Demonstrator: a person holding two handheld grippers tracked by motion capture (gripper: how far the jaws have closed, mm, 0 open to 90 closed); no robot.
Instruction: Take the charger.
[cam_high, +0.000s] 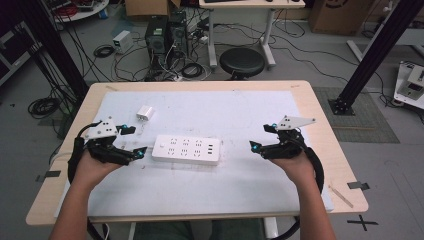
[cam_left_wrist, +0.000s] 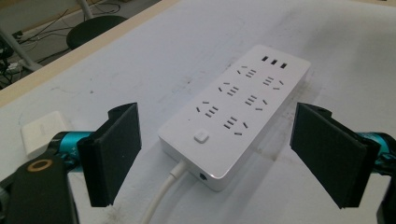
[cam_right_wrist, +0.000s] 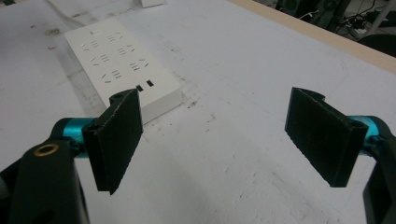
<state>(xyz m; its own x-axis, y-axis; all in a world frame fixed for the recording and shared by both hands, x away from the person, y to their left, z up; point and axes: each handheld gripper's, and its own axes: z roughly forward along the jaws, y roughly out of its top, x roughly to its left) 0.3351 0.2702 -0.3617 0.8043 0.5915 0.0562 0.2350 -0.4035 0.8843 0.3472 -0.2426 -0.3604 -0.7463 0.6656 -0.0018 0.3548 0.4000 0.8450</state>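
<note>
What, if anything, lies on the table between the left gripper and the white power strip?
Nothing visible does. The left gripper is open, with the power strip straight ahead between its jaws. The small white adapter sits off to the side, beyond the path.

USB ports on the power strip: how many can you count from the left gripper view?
3. They sit in a row at the far end of the power strip, opposite the switch button and cable end: left, middle, right.
</note>
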